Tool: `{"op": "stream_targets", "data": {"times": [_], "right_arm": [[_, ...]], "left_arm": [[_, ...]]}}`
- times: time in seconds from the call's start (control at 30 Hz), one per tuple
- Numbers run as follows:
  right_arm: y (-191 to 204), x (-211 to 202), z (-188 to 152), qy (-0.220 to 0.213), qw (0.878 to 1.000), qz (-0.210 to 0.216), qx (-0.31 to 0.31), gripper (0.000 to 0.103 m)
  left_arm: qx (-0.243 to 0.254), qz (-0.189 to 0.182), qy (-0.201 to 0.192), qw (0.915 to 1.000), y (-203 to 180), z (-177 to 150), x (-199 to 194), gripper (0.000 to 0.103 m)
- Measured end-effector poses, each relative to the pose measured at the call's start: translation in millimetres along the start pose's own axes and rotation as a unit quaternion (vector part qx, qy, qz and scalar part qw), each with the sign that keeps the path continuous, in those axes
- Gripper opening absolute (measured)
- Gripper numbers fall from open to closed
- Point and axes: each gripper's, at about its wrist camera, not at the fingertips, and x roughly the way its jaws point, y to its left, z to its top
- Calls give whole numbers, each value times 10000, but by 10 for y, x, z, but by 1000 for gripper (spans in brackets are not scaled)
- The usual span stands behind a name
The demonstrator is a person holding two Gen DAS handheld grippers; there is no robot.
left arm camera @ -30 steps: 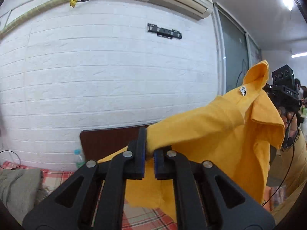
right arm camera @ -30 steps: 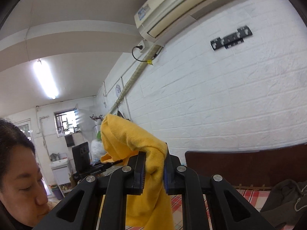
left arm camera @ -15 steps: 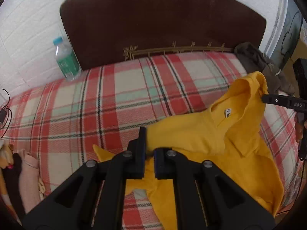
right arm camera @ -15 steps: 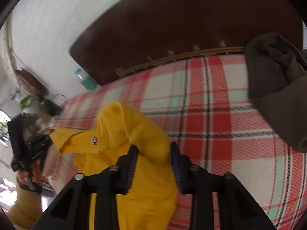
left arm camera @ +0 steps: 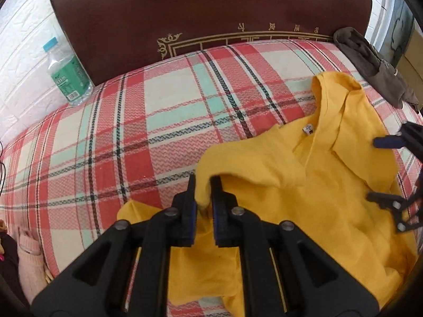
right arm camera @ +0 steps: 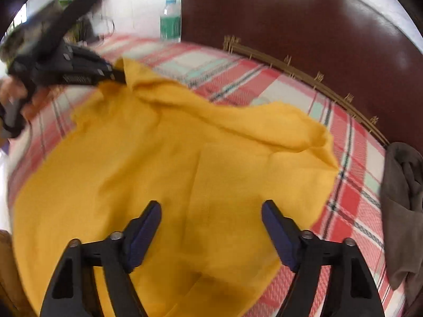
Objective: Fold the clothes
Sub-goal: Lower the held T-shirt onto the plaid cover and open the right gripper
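While our left gripper (left arm camera: 203, 185) pinches yellow T-shirt (left arm camera: 304, 198) shoulder fold, right gripper (right arm camera: 211, 208) jaws just spread, nothing between. Shirt lies on plaid bedspread (left arm camera: 132, 121), collar toward 1 o'clock, long axis 1-to-7; we judge left hand nearer.

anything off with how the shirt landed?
Yes: the yellow shirt lies rumpled on the bed, one shoulder flopped over by the collar, and the left gripper is clamped on a bunched fold. No damage visible.

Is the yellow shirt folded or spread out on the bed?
Spread, not yet folded: the yellow shirt lies open across the plaid bedcover, rumpled, with one shoulder pinched in the left gripper.
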Motion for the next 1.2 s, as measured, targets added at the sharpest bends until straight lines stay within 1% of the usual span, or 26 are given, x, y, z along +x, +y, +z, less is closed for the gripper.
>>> {"op": "stream_targets", "data": {"times": [0.03,0.07,0.1,0.13,0.17,0.2,0.27,0.33,0.43,0.47,0.5,0.57,0.63,0.7,0.77,0.8,0.83,0.87,0.9,0.93,0.97,1.0,1.03,1.07,1.1,1.2], "right_arm": [[-66,-4,4,-10,9999,61,131,56],[-132,-9,9,-21,9996,122,261,53],[-198,-13,13,-31,9991,183,392,33],[-273,-26,15,-54,9982,243,538,17],[-419,-107,-6,-173,9962,303,800,9],[-564,-187,-26,-291,9933,363,1062,5],[-855,-348,-67,-528,9848,481,1582,5],[-1149,-512,-111,-762,9732,577,2092,5],[-1648,-836,-299,-1084,9555,156,2738,5],[-1788,-915,-373,-1115,9494,48,2936,5],[-1887,-962,-423,-1064,9459,-169,3062,8],[-1942,-962,-410,-782,9472,-432,3079,15],[-1794,-912,-335,-788,9537,89,2901,41],[-1435,-838,-194,-840,9672,441,2357,54],[-1040,-709,-68,-766,9783,747,1774,57],[-837,-622,-13,-690,9828,879,1471,61],[-642,-514,20,-548,9881,861,1155,65],[-447,-406,53,-405,9921,841,839,65],[-261,-297,83,-263,9951,796,523,64],[-147,-191,84,-134,9979,580,245,59],[-95,-128,73,-19,9990,428,131,51],[-141,-148,68,-87,9990,382,216,33],[-186,-168,63,-155,9989,337,301,10],[-242,-196,56,-227,9985,289,400,7],[-369,-287,32,-330,9974,224,601,7],[-765,-551,-76,-595,9911,-42,1189,5]], "left_arm": [[-26,-22,16,10000,9,9,16,9],[-81,-72,30,9999,33,25,31,9],[-155,-125,37,9998,64,44,44,9],[-228,-168,56,9996,96,66,61,9],[-318,-204,73,9993,136,94,80,9],[-419,-262,81,9987,178,122,93,9],[-632,-352,58,9974,268,187,99,9],[-766,-411,-5,9962,328,238,83,9],[-920,-563,-39,9942,394,279,75,9],[-933,-562,-36,9940,408,286,86,9],[-910,-549,-22,9943,412,291,102,9],[-801,-555,43,9952,390,285,154,9],[-720,-619,103,9954,366,275,203,9],[-656,-640,143,9957,334,260,238,11],[-592,-645,183,9960,304,251,268,12],[-553,-646,206,9962,292,250,281,15],[-514,-631,228,9964,278,249,292,16],[-465,-604,254,9968,262,249,308,18],[-406,-578,284,9971,245,252,326,18],[-366,-555,307,9973,239,257,344,18],[-343,-538,322,9974,236,262,360,18],[-321,-524,337,9975,229,265,376,18],[-320,-512,336,9976,229,269,383,18],[-335,-502,322,9977,234,274,384,17],[-350,-493,309,9977,239,279,385,15],[-455,-566,259,9970,292,314,396,13]]}}
